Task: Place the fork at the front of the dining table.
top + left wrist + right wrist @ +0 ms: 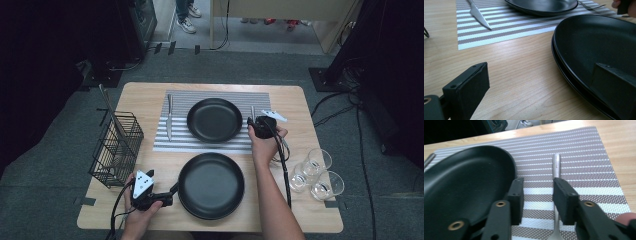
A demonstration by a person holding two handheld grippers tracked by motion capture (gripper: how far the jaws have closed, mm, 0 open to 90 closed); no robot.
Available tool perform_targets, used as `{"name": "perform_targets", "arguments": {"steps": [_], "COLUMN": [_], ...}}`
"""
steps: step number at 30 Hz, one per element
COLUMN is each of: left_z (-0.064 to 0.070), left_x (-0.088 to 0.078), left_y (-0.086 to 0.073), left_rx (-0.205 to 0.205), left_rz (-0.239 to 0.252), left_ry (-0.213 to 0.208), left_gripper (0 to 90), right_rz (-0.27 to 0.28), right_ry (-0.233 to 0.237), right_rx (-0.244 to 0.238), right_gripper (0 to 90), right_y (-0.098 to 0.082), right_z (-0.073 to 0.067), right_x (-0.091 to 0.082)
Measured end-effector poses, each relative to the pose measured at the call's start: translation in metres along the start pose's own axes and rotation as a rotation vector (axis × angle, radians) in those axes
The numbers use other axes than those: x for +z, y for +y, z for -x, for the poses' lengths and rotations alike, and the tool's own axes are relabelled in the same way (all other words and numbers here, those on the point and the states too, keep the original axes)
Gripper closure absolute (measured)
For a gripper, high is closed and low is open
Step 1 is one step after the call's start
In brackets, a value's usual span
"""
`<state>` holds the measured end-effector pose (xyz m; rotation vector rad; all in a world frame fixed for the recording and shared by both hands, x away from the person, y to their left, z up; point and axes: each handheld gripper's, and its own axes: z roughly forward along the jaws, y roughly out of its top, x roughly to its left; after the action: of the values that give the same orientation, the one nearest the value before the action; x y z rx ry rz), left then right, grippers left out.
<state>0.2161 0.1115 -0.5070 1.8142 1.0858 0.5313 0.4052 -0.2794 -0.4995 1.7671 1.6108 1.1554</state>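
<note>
At table's near-left edge, L gripper is held level by a hand, jaws spread wide astride rim of near plate, not clamped. Wire basket sits far left; knife and far plate lie on striped mat; wooden table, grey carpet around. R gripper is angled down, jaws parted, nothing pinched. Fork, plain silver, lies flat on mat beside far plate, under right-hand jaw; contact can't be told.
</note>
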Motion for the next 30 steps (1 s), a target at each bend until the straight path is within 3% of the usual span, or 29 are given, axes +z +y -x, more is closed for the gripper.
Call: {"name": "perform_targets", "arguments": {"steps": [7, 8, 14, 30], "left_z": [0.0, 0.0, 0.0, 0.0], "left_x": [0.0, 0.0, 0.0, 0.0], "left_y": [0.0, 0.0, 0.0, 0.0], "left_rx": [0.001, 0.001, 0.0, 0.0], "left_rz": [0.002, 0.002, -0.001, -0.002], "left_ry": [0.0, 0.0, 0.001, 0.001], "left_gripper": [2.2, 2.2, 2.2, 2.2], "right_rz": [0.027, 0.027, 0.026, 0.066], "right_ry": [0.035, 0.035, 0.038, 0.106], "right_rx": [-0.03, -0.046, -0.062, -0.099], "right_gripper": [48.0, 41.9, 28.2, 15.3], "right_y": [0.004, 0.005, 0.007, 0.008], "right_z": [-0.012, -0.016, -0.023, -0.031], "right_x": [-0.017, -0.023, -0.04, -0.095]}}
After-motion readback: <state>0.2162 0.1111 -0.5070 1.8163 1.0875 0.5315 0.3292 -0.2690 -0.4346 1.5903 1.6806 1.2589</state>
